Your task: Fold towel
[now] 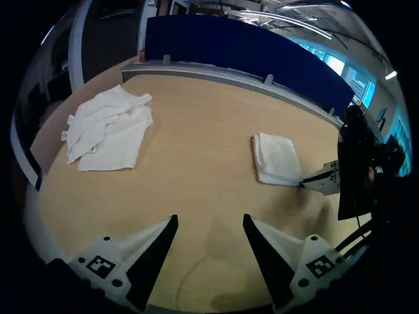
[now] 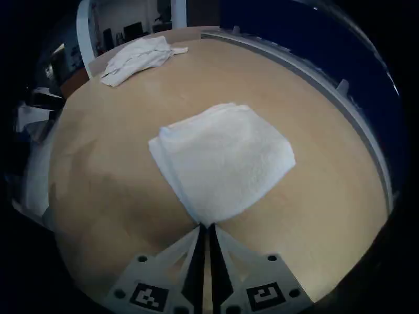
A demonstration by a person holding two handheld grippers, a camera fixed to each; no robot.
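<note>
Towel [image 2: 225, 157] folded into a thick white rectangle, flat on the table [image 2: 105, 172]. Right tongs [image 2: 205, 228] together, only a thin slit between the fingers, tips touching the towel's near corner. Cannot tell if any cloth is pinched between them. In the left gripper view these tongs meet that corner from the side, low over the wood, held by a person in dark clothing [image 1: 361, 167] just past the towel. Left tongs [image 1: 209, 217] apart, wide gap, nothing between the fingers, over bare tabletop well apart from the towel. Pile of loose white cloths [image 1: 107, 128], crumpled and overlapping, lies well apart from the towel. It sits near the table's edge in the left gripper view and far behind the towel in the right gripper view. Blue divider [image 1: 251, 52] stands along the table edge beyond the towel, with a grey rail at its foot. Windows [image 1: 361, 86] bright, farther from the towel than the divider.
</note>
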